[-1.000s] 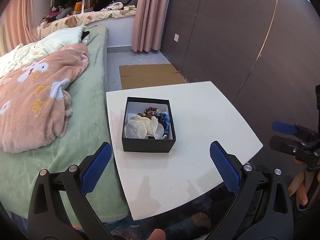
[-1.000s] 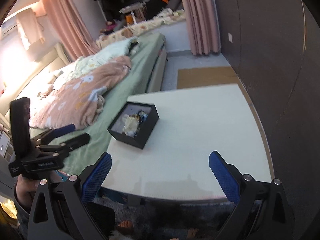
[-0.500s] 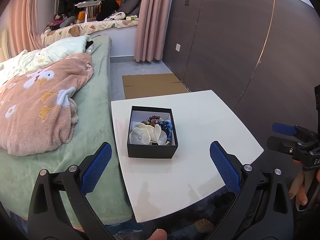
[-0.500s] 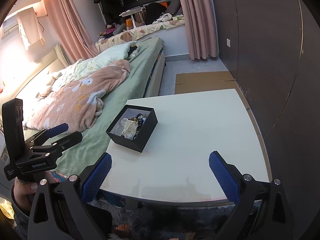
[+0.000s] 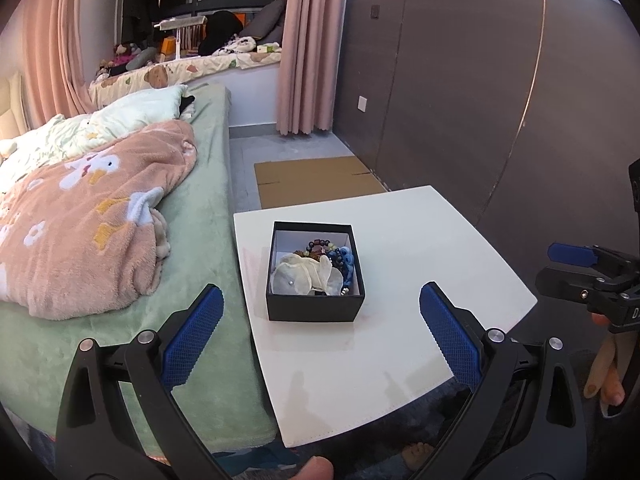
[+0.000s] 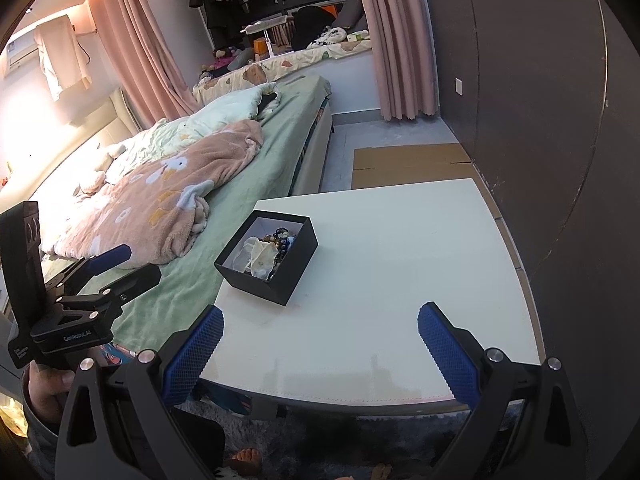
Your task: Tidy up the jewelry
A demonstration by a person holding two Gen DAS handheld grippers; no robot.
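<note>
We read "GenRobot.AI" in white letters on the black body of the left gripper (image 6: 108, 268) as the right wrist view catches it at about 9 o'clock; a smaller label below it is too small for us to read. In the left wrist view, the right gripper (image 5: 576, 268) at 3 o'clock shows only a cut-off "D".

We see the jewelry (image 5: 316, 270) heaped in a small black box (image 5: 315, 308) with a pale lining: flat cream shell-like discs, one with a tiny stud, beside a strand of dark mixed beads and a cluster of blue beads. The box stands open on the white table (image 5: 400, 360), near its left edge, at about 12 o'clock ahead of the left gripper and toward 11 o'clock from the right one.

Both grippers hover short of the table with blue-padded fingers (image 5: 196, 332) spread wide, holding nothing. A hand (image 6: 48, 392) grips the left tool's handle. A green bed (image 5: 208, 208) with a pink blanket (image 5: 92, 216) lies left of the table.
</note>
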